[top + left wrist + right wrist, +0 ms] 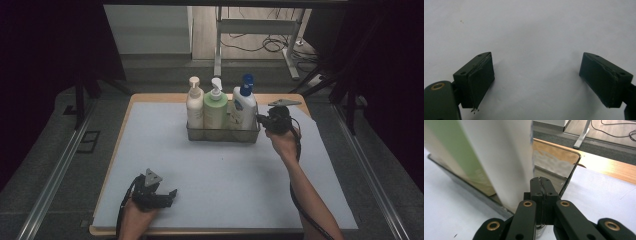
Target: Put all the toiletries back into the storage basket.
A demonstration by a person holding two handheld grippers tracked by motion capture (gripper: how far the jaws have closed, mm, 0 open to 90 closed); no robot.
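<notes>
R gripper (261, 119) is at the right end of the metal basket (223, 134), jaws pressed together on that end's rim. Basket sits mid-mat twd the far edge, w/ a cream pump bottle (194, 106), green one (215, 108) & blue-capped white one (244, 104) inside. L gripper (170, 194), well nearer than the basket, jaws wide apart, nothing between.

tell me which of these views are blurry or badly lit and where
High view: dim overall, room edges nearly black, the table mat evenly lit, three bottles readable. Left gripper view: sharp open jaws over plain mat, with soft shadows beside them. Right gripper view: the white bottle and green bottle are too close and blurred, the basket wall gives a smeared reflection, while the shut jaws are sharp.
</notes>
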